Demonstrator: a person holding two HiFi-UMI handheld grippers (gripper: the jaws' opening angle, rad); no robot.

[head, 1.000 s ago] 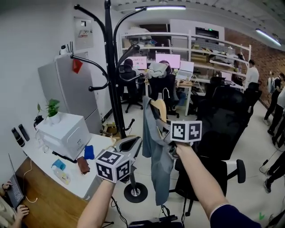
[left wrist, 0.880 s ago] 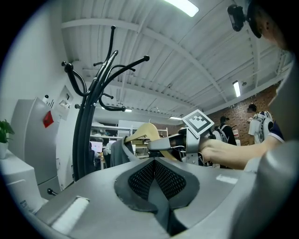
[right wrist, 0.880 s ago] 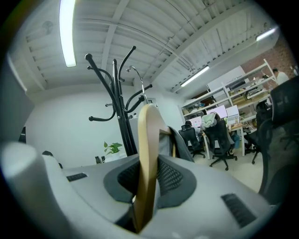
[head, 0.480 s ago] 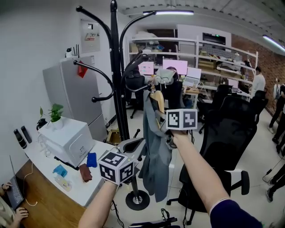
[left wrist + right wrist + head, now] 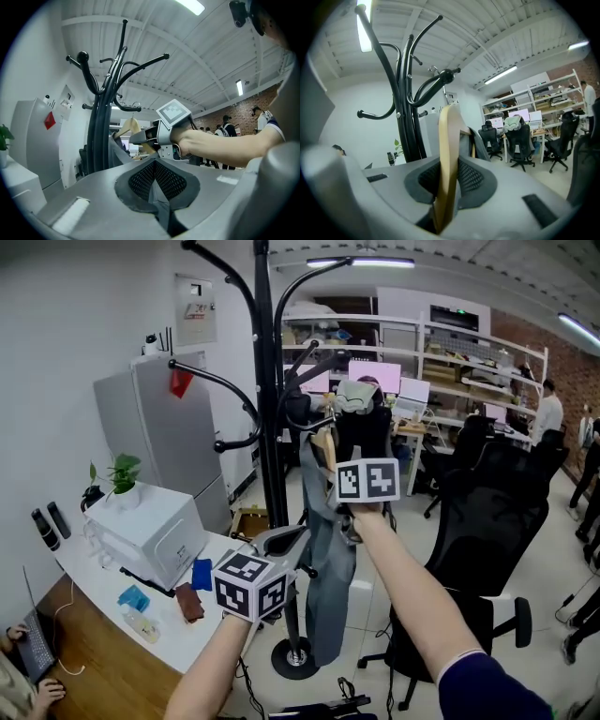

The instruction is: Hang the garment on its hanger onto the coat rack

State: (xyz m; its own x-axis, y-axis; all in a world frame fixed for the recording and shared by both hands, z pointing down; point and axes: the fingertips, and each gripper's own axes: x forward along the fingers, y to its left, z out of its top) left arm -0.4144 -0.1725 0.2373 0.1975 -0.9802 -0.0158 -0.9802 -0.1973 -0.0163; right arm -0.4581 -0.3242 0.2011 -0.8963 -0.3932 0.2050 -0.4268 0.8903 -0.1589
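A tall black coat rack [image 5: 272, 427] with curved arms stands in the middle of the head view. A grey garment [image 5: 326, 559] hangs on a wooden hanger [image 5: 324, 441] just right of the pole. My right gripper [image 5: 349, 517] is shut on the hanger's wooden arm [image 5: 448, 154], holding it up near a curved rack arm [image 5: 433, 86]. The metal hook [image 5: 435, 70] sits close above that arm; whether it touches is unclear. My left gripper [image 5: 281, 542] is lower, left of the garment, shut with nothing between its pads [image 5: 145, 180]. In the left gripper view, the rack [image 5: 101, 131] rises behind it.
A white table [image 5: 202, 629] at the lower left carries a white box [image 5: 150, 535], a plant and small items. A grey cabinet [image 5: 159, 437] stands behind it. A black office chair [image 5: 478, 559] is on the right; people sit at desks [image 5: 403, 423] beyond.
My right gripper has lifted the hanger and garment up and a little left, closer to the rack's arms. The left gripper has stayed about where it was.
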